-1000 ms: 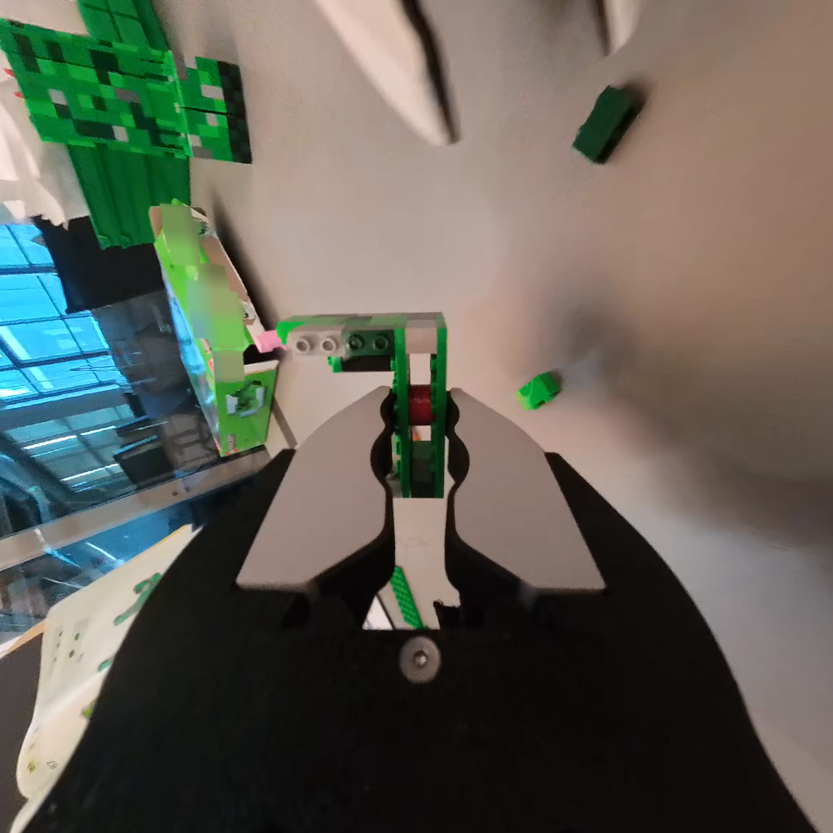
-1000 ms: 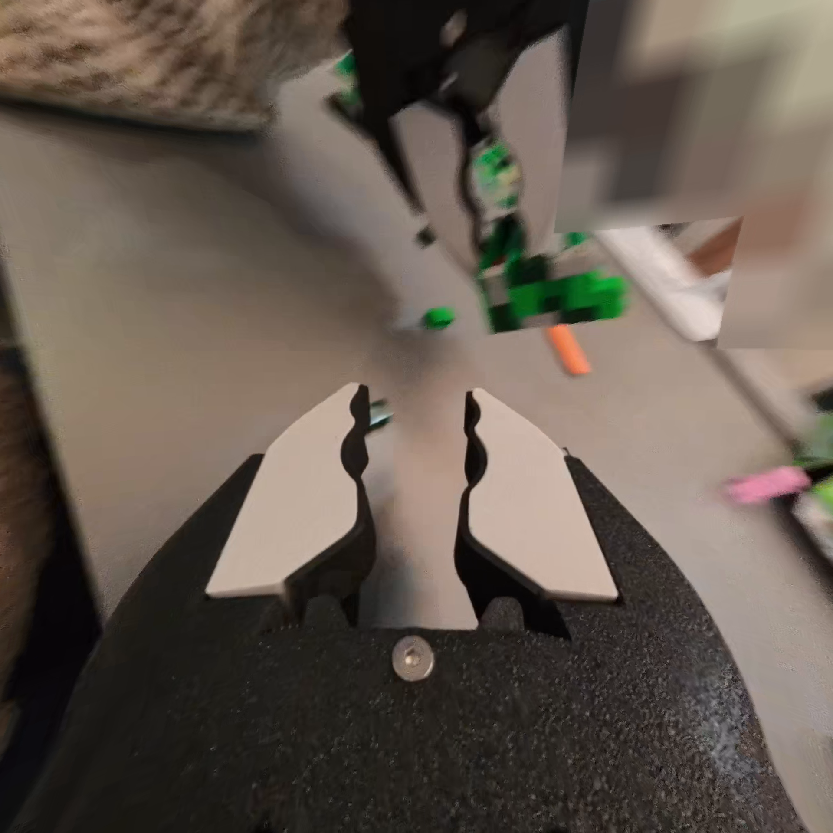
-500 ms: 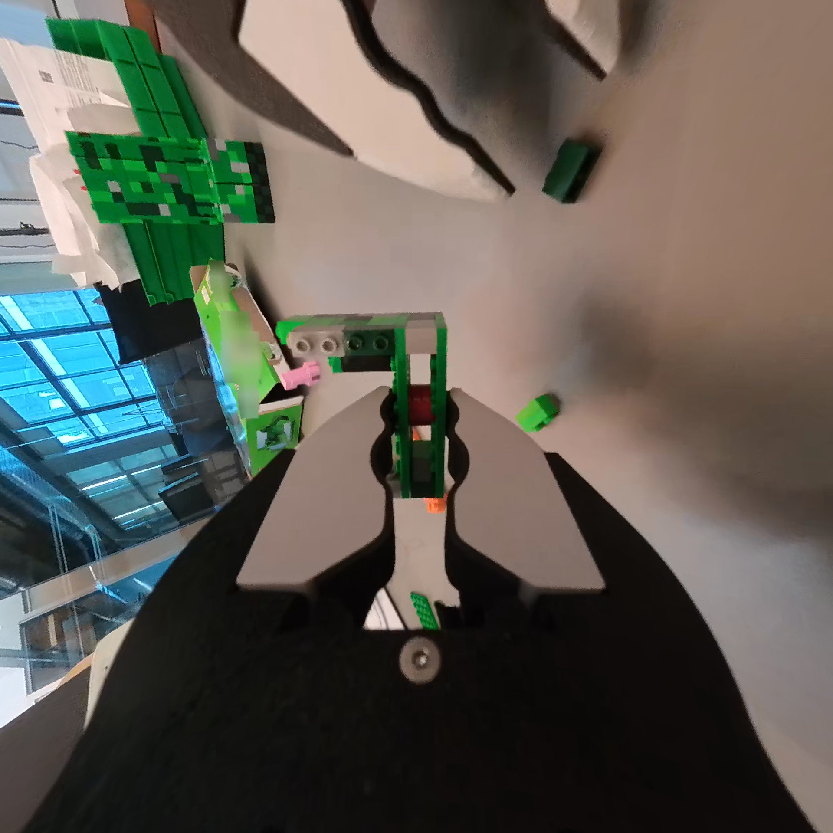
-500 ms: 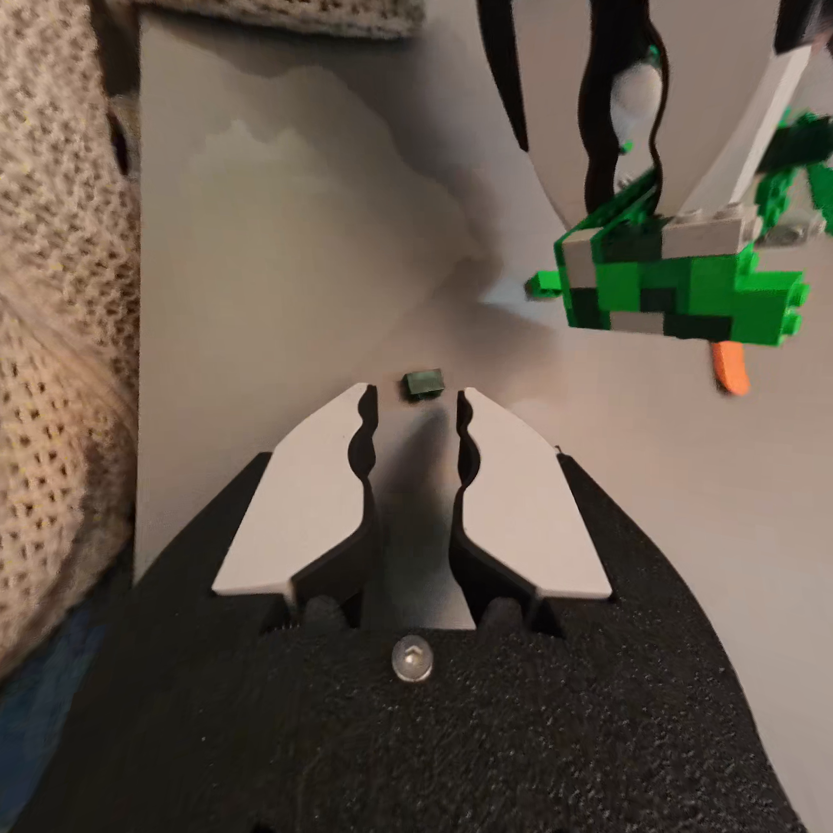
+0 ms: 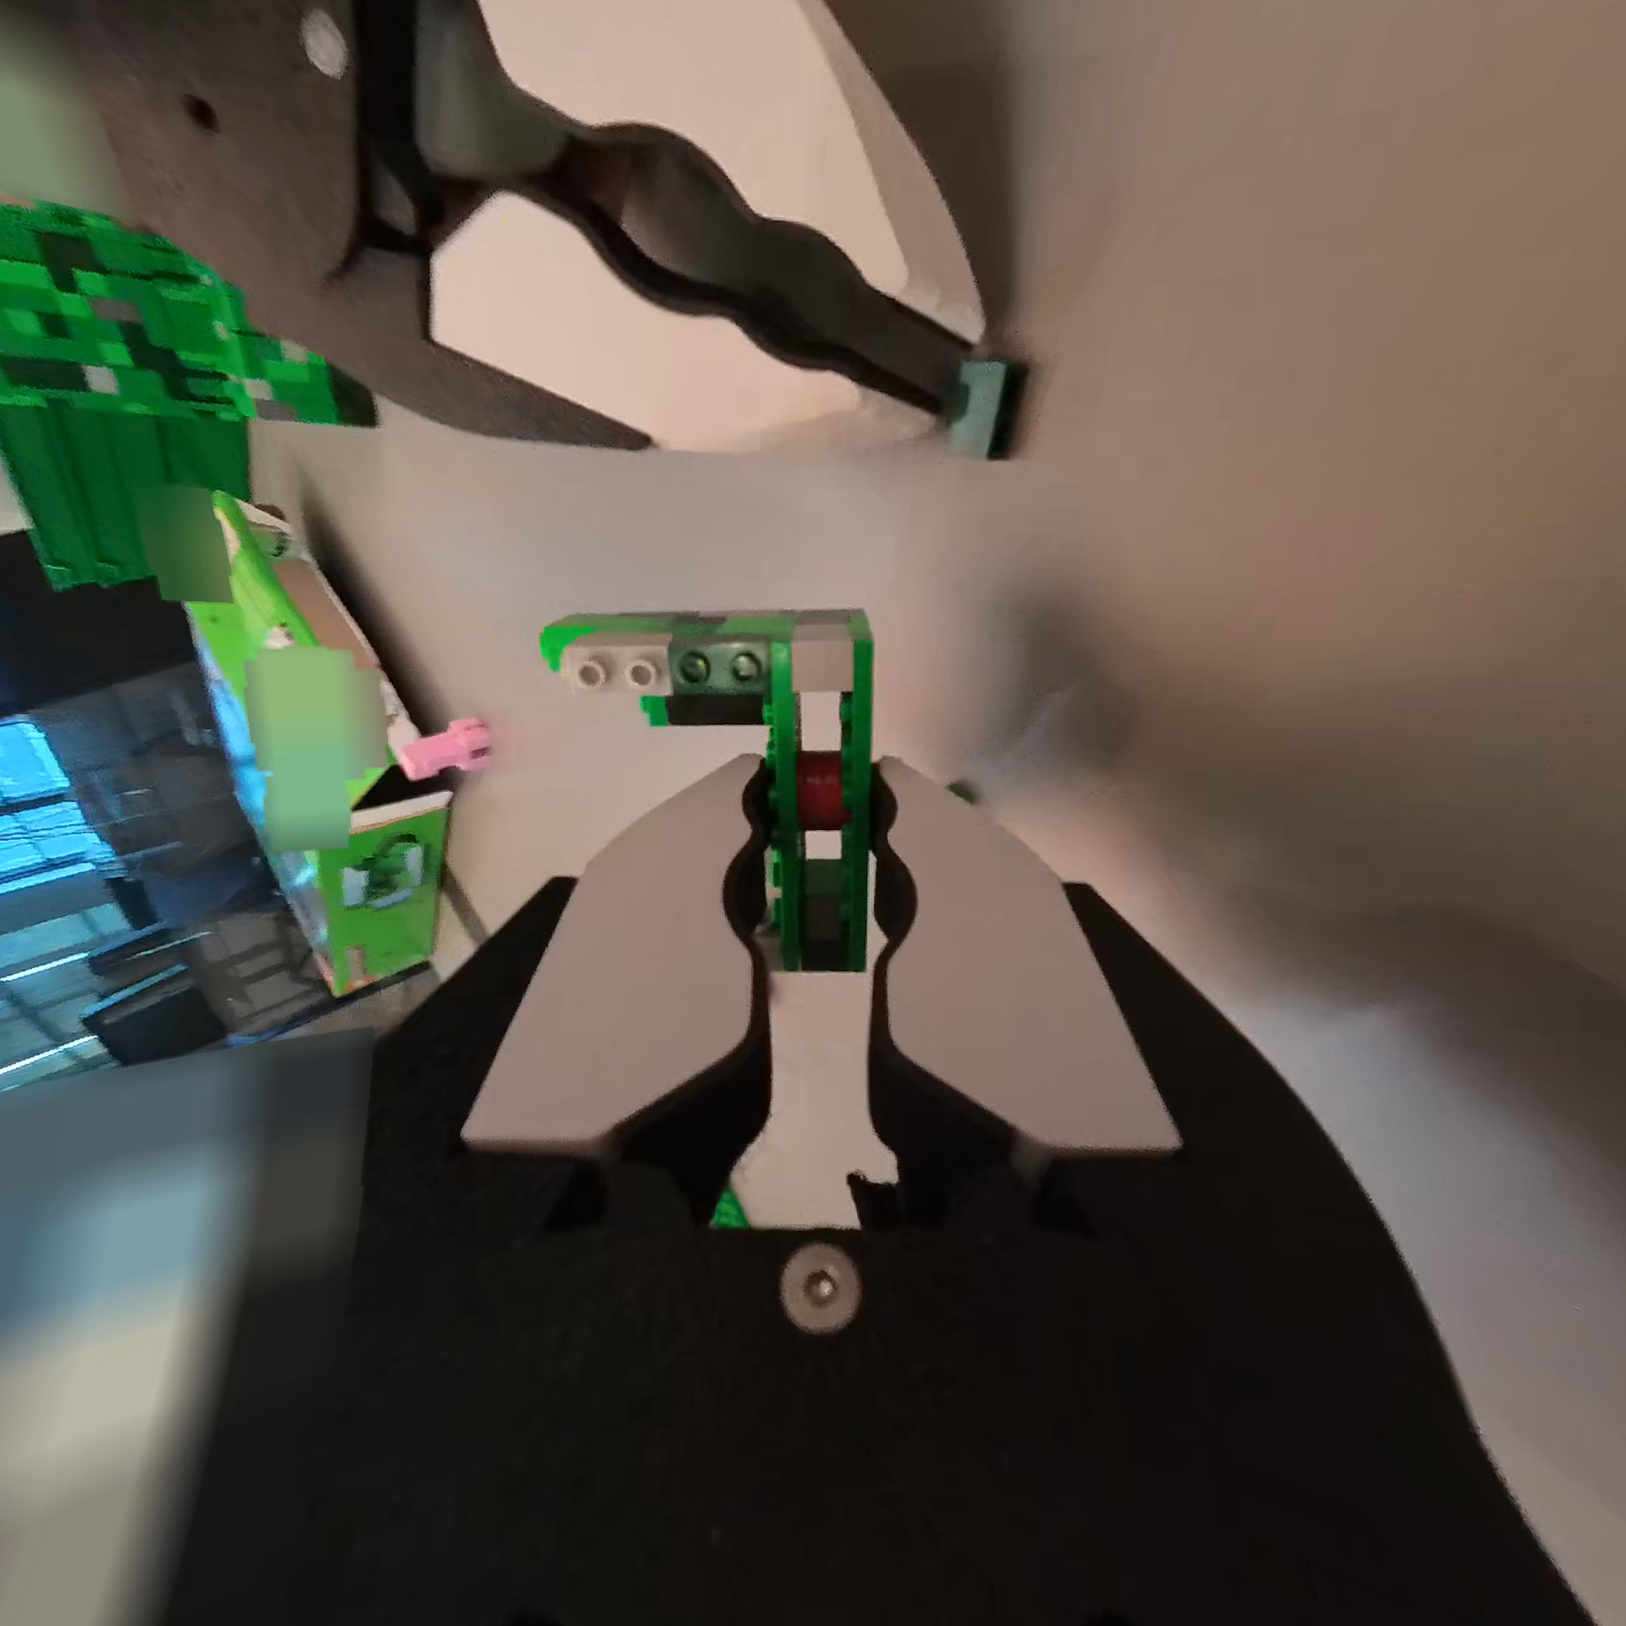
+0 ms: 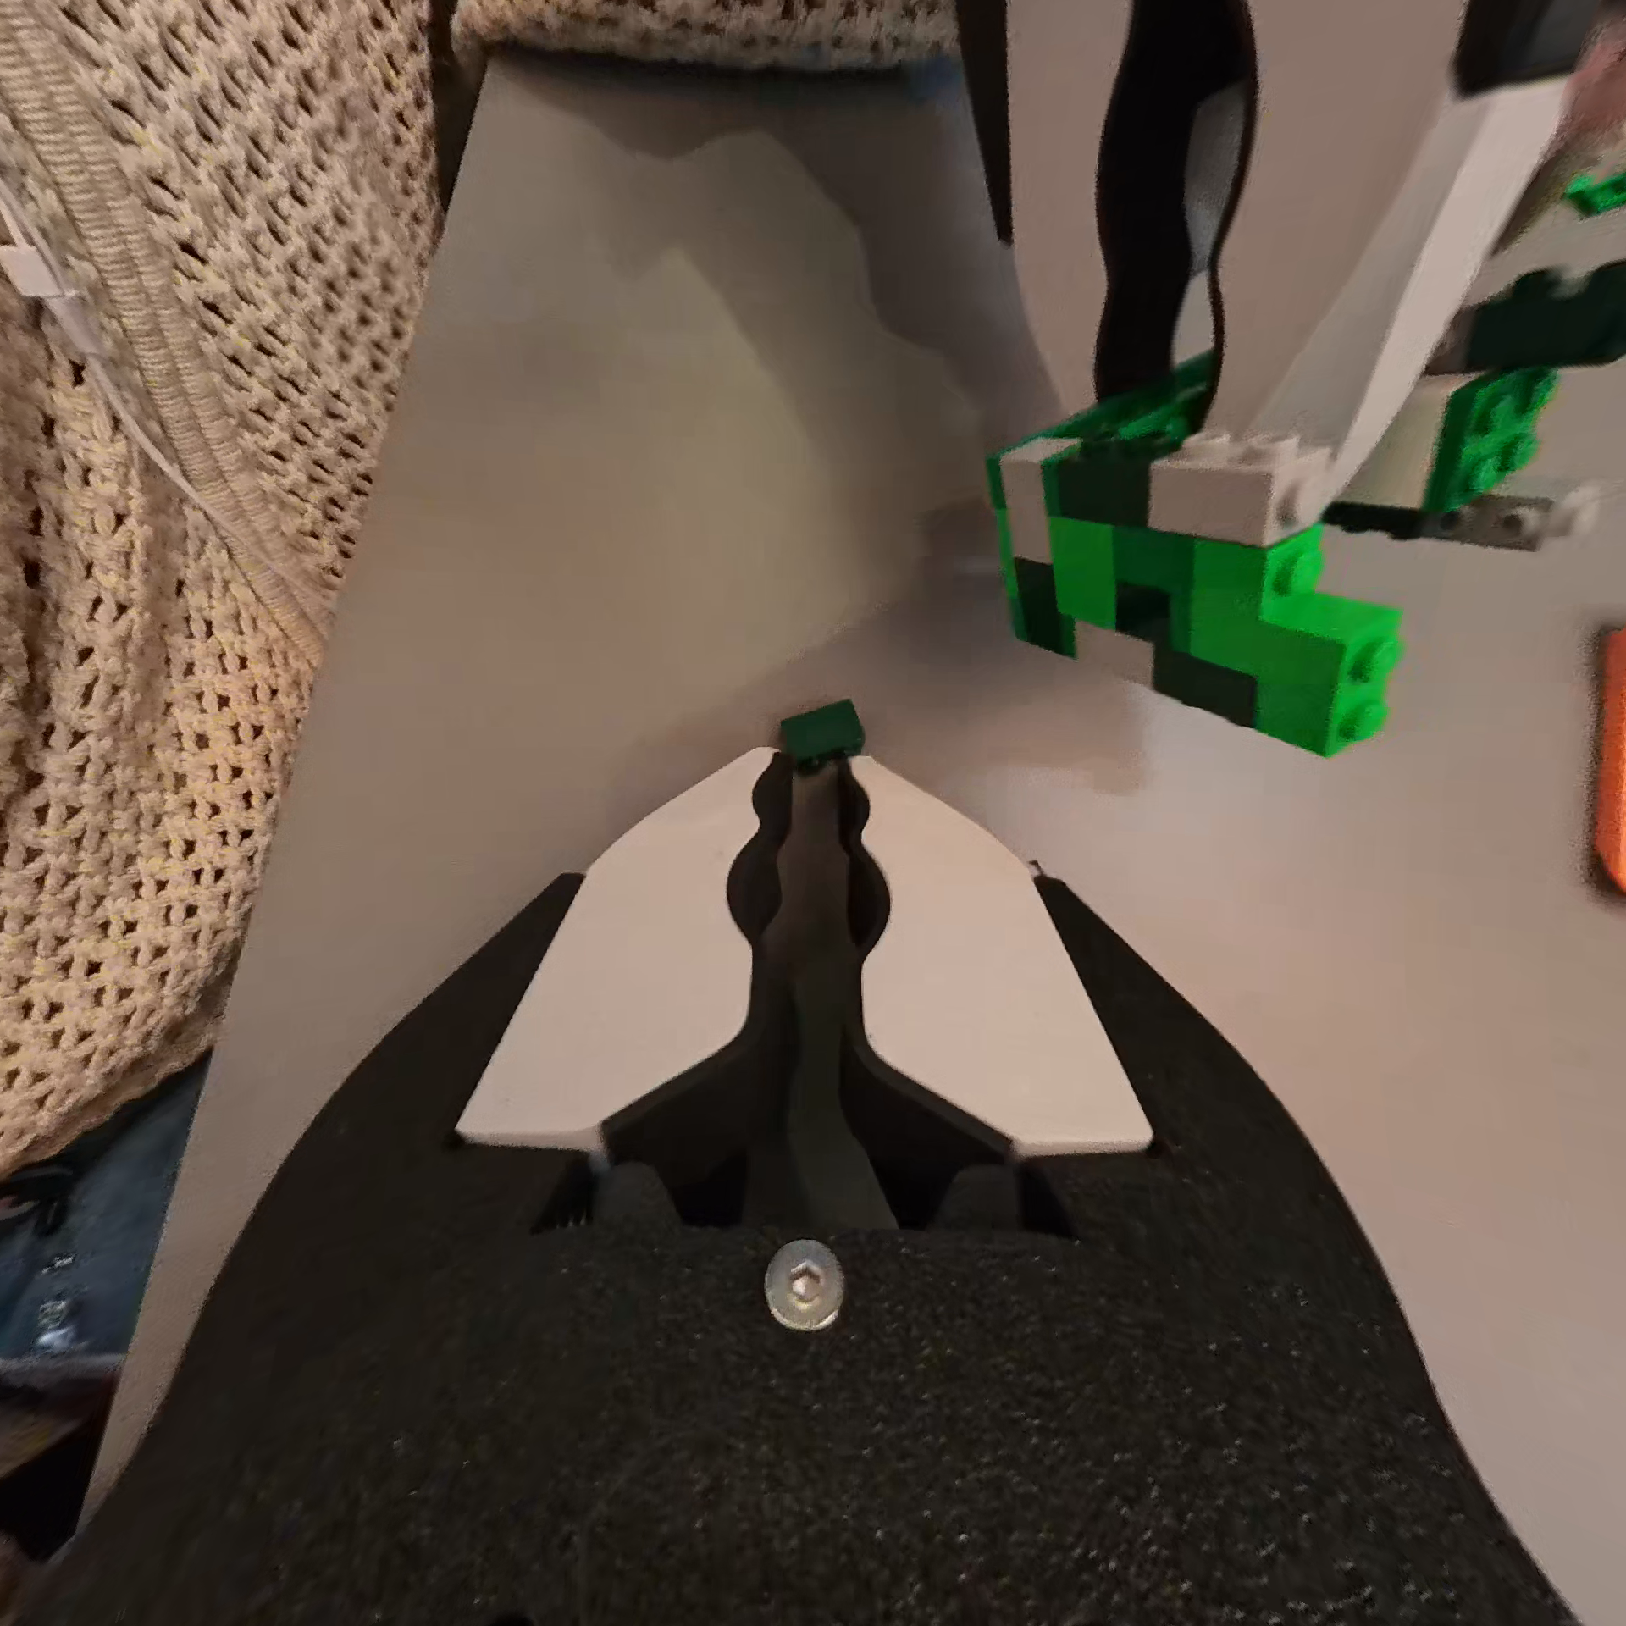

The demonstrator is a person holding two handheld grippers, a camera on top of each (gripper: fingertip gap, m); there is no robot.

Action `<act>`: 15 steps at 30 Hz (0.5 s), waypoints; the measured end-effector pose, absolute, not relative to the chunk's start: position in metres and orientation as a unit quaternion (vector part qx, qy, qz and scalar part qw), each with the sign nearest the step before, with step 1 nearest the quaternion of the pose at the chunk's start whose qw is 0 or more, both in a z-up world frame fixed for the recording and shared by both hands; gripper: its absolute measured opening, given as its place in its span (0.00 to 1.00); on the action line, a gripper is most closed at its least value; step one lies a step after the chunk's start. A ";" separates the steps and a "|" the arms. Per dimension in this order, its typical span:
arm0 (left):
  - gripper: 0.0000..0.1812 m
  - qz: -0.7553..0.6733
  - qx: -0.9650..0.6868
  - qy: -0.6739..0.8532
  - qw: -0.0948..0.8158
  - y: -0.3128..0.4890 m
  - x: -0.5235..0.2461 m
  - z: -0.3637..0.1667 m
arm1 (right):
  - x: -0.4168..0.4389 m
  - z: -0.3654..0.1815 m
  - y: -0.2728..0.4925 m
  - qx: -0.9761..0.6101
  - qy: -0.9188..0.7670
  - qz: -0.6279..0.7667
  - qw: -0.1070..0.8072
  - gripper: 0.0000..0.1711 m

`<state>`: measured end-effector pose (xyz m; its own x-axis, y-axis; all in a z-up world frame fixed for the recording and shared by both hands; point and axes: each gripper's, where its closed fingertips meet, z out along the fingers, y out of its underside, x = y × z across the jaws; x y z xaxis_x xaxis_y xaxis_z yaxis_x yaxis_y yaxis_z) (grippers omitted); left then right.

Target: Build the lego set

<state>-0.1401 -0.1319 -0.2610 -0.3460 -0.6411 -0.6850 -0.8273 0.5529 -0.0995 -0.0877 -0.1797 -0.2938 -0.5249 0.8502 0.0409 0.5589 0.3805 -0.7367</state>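
Open tabletop in the middle, clutter along the edges

The grey table (image 6: 616,493) is bare ahead of the right gripper (image 6: 814,764), apart from the small dark green brick (image 6: 823,728) at its tips. Off to its right the left gripper (image 6: 1170,378) hangs with the green lego assembly (image 6: 1214,607), blocking that side, and an orange piece (image 6: 1612,774) lies beyond. A knit sleeve (image 6: 176,440) crowds its left. In the left wrist view a green box (image 5: 369,845), a pink piece (image 5: 444,750) and a big green build (image 5: 132,369) line the left edge.
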 end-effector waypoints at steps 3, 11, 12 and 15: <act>0.10 0.117 -0.461 0.813 0.337 -0.139 -0.137 -0.263 | -0.084 -0.288 -0.178 -0.436 -0.792 0.350 0.245 0.07; 0.10 0.141 -0.449 0.822 0.321 -0.142 -0.134 -0.265 | -0.088 -0.230 -0.155 -0.393 -0.756 0.355 0.385 0.28; 0.10 0.146 -0.446 0.826 0.314 -0.143 -0.133 -0.267 | -0.090 -0.229 -0.156 -0.379 -0.772 0.334 0.386 0.27; 0.10 0.151 -0.435 0.835 0.300 -0.150 -0.128 -0.272 | -0.101 -0.230 -0.169 -0.344 -0.812 0.312 0.354 0.25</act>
